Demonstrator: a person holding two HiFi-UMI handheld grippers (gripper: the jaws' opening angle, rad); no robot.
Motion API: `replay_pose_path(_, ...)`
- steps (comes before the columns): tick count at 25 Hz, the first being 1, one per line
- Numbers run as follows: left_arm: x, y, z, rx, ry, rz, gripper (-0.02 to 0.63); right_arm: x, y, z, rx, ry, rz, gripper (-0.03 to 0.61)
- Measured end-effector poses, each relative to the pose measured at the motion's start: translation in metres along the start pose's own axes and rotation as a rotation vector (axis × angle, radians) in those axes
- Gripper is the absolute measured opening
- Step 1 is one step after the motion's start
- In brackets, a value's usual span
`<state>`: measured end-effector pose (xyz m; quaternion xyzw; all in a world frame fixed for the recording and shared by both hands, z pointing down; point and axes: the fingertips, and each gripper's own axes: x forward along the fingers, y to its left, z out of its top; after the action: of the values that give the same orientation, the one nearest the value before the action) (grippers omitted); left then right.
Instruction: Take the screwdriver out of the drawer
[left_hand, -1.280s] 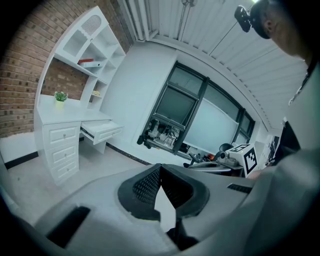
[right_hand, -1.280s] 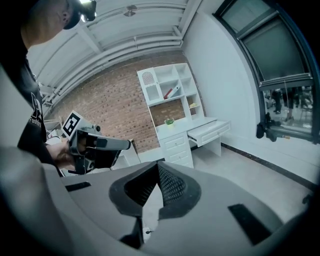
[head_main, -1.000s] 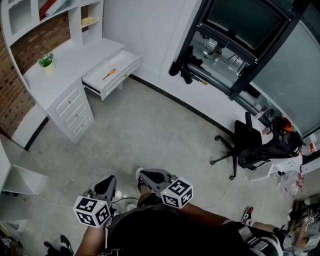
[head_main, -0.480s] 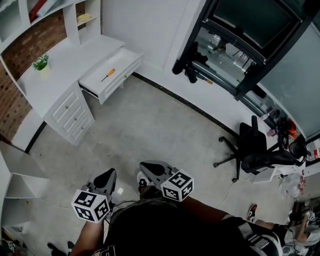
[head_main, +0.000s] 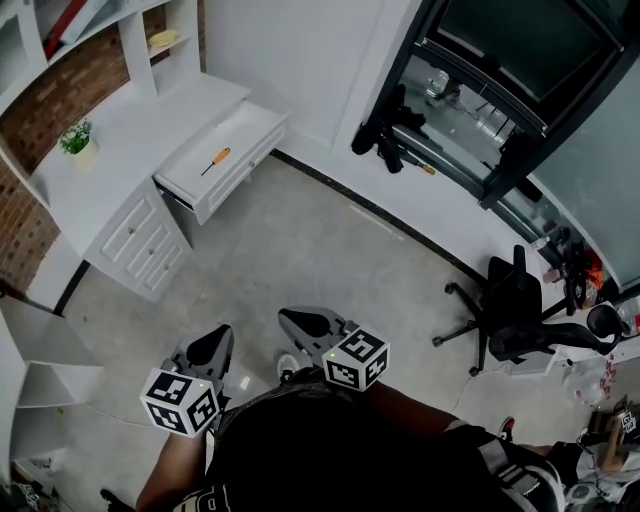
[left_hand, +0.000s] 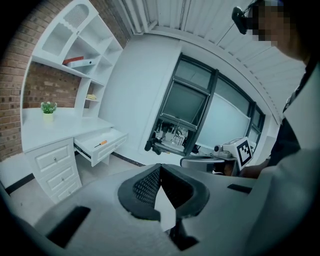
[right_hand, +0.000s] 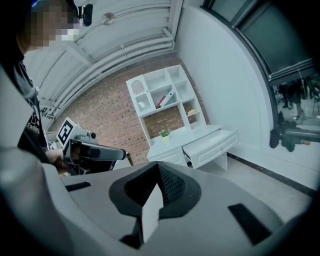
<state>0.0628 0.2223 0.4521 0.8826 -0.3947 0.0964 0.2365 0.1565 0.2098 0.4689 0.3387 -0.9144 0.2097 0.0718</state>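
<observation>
Lying tiny in drawer (head_main: 247, 134): screwdriver (head_main: 215, 161)

1. Desk (head_main: 120, 140), ten o'clock in the head view: smooth white painted finish with a faint sheen. Its open drawer (head_main: 245, 130) looks the same.
2. Screwdriver (head_main: 216, 160): orange plastic-looking handle and a thin dark shaft, seemingly metal.
3. Wall (head_main: 60, 95), eleven o'clock: rough red-brown brick.
4. Floor (head_main: 300, 250): matt grey and mottled, like bare concrete.
5. Left gripper (left_hand: 160, 175) and right gripper (right_hand: 158, 172): matt grey plastic shells with black, finely ribbed pads.
6. Window (head_main: 480, 60), one o'clock: glossy glass in a dark frame.
</observation>
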Motion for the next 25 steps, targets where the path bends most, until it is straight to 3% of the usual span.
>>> replay_pose_path(16,0.086,0.013,0.054,0.042,-0.014,0.051,0.015,0.015,-0.096,0.042,0.02,-0.043,0.031,0.005)
replay_pose_path(25,0.101,0.007,0.045,0.024,0.025,0.038,0.015,0.011,-0.112,0.039,0.05,-0.037,0.022,0.005)
